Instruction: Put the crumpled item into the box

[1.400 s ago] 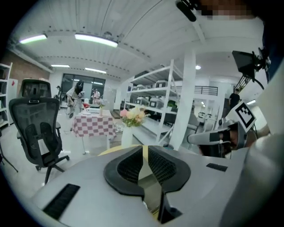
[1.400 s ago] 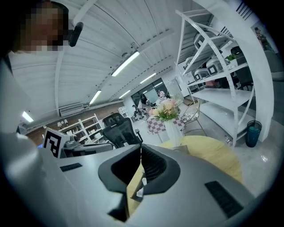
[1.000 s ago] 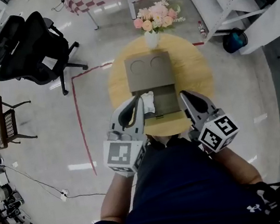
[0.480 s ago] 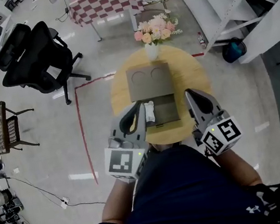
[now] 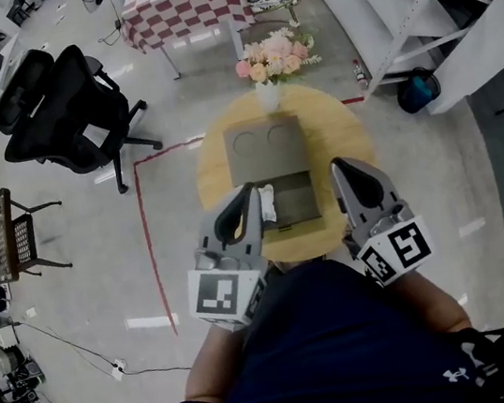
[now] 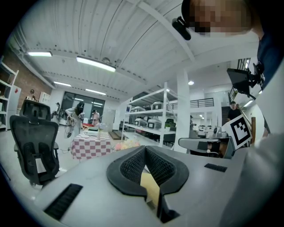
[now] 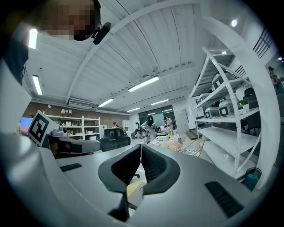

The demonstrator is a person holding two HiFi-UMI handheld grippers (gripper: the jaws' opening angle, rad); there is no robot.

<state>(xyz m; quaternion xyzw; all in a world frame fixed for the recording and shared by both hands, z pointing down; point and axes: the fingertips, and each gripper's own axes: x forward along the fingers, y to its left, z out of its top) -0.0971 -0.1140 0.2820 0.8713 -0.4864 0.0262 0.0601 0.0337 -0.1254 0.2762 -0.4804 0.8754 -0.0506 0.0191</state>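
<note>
Left gripper [image 5: 249, 190] and right gripper [image 5: 336, 166] closed, empty; white crumpled wad [image 5: 267, 203] at the open brown cardboard box [image 5: 295, 203] looks light and soft: pinch its middle.

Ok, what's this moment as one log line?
left gripper: shut, empty | right gripper: shut, empty | crumpled item: at left edge of box

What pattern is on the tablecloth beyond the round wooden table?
The tablecloth has red and white checks; the head view shows it best.
</note>
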